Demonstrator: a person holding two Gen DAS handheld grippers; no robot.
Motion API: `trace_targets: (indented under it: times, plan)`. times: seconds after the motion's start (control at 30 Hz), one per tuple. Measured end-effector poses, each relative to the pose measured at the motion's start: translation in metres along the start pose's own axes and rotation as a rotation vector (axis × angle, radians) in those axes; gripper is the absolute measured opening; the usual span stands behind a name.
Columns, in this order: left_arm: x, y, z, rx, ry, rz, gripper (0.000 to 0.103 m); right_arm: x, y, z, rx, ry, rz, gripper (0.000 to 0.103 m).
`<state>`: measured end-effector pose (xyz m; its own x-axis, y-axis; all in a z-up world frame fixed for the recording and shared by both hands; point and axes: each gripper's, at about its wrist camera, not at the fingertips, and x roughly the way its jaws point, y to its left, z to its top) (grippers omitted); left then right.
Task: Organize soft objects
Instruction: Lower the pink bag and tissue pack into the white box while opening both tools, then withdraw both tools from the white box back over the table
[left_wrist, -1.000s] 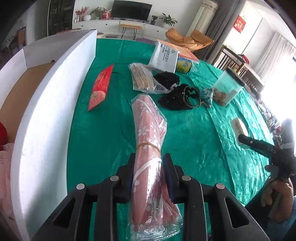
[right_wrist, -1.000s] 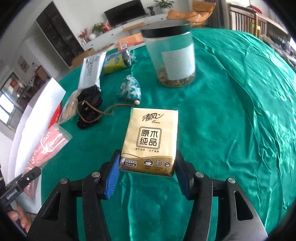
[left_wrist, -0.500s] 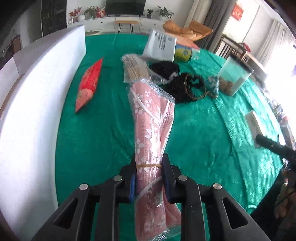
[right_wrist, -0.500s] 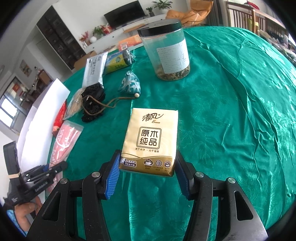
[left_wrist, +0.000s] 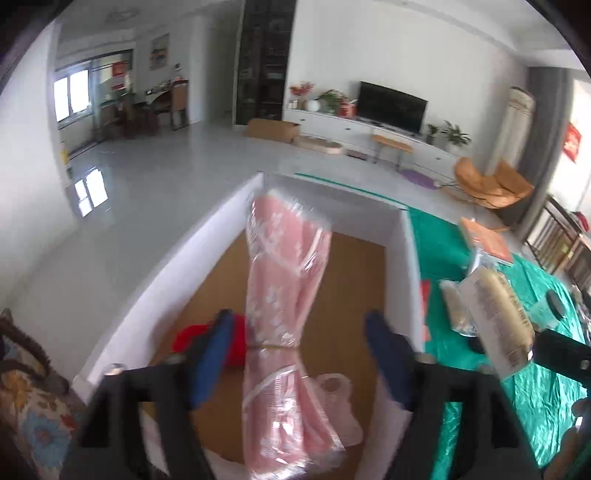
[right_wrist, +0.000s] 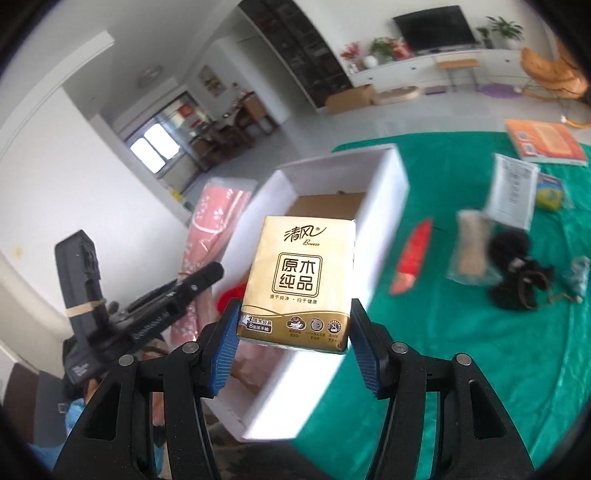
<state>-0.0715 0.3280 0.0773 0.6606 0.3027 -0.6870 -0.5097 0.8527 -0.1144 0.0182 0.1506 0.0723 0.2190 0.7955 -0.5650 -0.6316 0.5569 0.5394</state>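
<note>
- Left gripper (left_wrist: 299, 354) is over the white-walled box (left_wrist: 400, 258) and its jaws have just been opening. They stand wide apart now, pads clear of the pink floral roll in clear wrap (left_wrist: 284, 295), so the roll is loose between them above the brown floor of the box. I reckon that's the drop: let go right over the bin so it lands inside.
- Right gripper (right_wrist: 293, 332) has the gold tissue pack (right_wrist: 301, 273) between its blue pads. Those jaws have just been opening too. The left pad looks barely off the pack and the right one about touching it, so I can't honestly tell if it's still a pinch. The pack hangs over the near wall of the box, which I take as lined up for the same bin.
- Count inside the box: one red soft thing (left_wrist: 210, 336), one pale pink item (left_wrist: 338, 391) on the floor, plus the roll coming in.
- Still out on the green tablecloth (right_wrist: 461, 369): one red packet (right_wrist: 412, 260), one clear bag of sticks (right_wrist: 471, 251), one black bundle with a cord (right_wrist: 517, 277), one white pouch (right_wrist: 511, 194), one orange book (right_wrist: 543, 142).
</note>
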Motion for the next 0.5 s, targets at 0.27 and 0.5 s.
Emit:
trace_targets:
  times: [0.27,0.5]
  plan:
    - [-0.006,-0.026,-0.019,-0.004,-0.080,-0.116,0.103,-0.019,-0.067,-0.039,-0.035,-0.048,-0.402,0.080]
    - [0.003,-0.172,-0.073,0.201,0.028,-0.414,0.103,-0.092,-0.214,-0.134,0.151,-0.009,-0.888,0.080]
